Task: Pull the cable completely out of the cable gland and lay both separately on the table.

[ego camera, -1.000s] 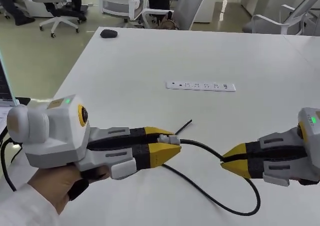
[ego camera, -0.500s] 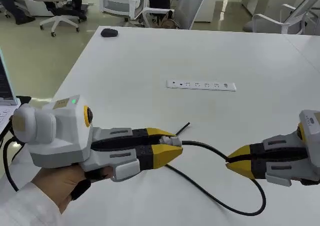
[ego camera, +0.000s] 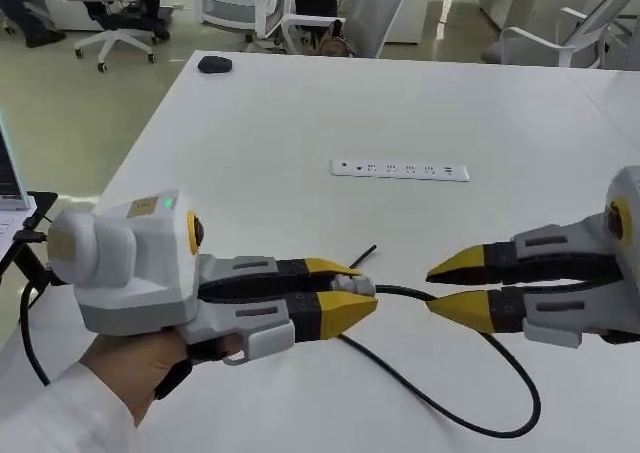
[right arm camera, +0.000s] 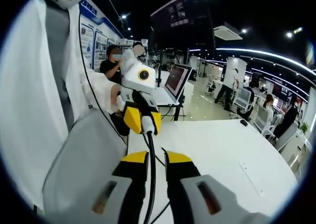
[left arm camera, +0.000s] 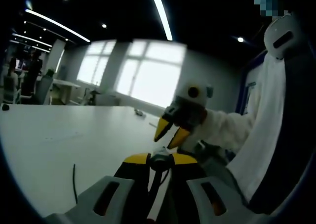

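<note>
Over on the left, a hand (ego camera: pixel 130 365) is gripping the left claw (ego camera: pixel 367 290) and holding it low over the white tabletop (ego camera: pixel 250 143), nose pointing to the right. Far behind it, near the back edge, a dark mouse (ego camera: pixel 214 65) is sitting on its own. The left claw's yellow jaws are clamping down tight on the pale cable gland (ego camera: pixel 349 284), which is sitting right between the tips; in the left gripper view the gland (left arm camera: pixel 159 160) is showing squeezed between the two yellow pads. Just behind the claw, the cable's free end is lying on the tabletop. Moving along, the black cable (ego camera: pixel 398 292) is running out of the gland to the right, so the two are not yet apart. Further back, a white power strip (ego camera: pixel 400 170) is lying flat in the middle of the tabletop. Now the right claw (ego camera: pixel 430 289) is facing the left one, close to it, with its jaws standing well parted, one above the cable and one below. The right gripper view is showing the cable (right arm camera: pixel 150 179) running up the gap with daylight on both sides, so nothing is being gripped there. Past that claw, the cable is sweeping down in a wide loop across the tabletop and curling back under the left claw.
</note>
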`<control>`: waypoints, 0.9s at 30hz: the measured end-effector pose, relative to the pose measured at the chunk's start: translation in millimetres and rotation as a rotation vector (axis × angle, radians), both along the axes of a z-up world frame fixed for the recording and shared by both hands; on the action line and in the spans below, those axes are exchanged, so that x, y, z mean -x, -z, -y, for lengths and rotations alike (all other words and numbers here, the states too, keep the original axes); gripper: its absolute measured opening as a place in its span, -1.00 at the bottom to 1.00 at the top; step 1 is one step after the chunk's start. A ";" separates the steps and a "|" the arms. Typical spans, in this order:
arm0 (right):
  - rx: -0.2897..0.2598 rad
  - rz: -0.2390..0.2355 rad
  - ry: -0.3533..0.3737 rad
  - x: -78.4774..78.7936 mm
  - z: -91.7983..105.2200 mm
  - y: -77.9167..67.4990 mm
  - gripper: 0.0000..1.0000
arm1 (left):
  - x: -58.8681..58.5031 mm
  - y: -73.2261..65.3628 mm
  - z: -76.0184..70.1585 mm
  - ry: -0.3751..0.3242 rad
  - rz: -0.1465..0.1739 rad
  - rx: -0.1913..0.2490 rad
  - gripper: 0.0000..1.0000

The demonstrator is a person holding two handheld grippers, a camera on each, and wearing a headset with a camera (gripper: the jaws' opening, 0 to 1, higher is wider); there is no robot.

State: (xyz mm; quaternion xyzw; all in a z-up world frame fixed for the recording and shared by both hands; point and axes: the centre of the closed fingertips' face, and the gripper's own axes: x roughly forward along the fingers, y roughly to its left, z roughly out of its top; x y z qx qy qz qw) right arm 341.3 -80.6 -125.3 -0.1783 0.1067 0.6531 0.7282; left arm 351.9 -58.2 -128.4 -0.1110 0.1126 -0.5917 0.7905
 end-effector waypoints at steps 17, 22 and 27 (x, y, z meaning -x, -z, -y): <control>-0.030 -0.004 -0.059 7.6 -26.1 8.4 -0.93 | 4.7 -2.5 -0.4 0.011 -0.006 0.014 -0.66; -0.046 -0.010 -0.050 4.7 -25.6 10.2 -0.94 | 3.5 -1.5 -1.3 0.007 -0.012 0.017 -0.66; -0.051 -0.012 -0.037 0.6 -21.2 11.0 -0.94 | 0.3 -0.8 -3.6 -0.006 -0.021 0.030 -0.66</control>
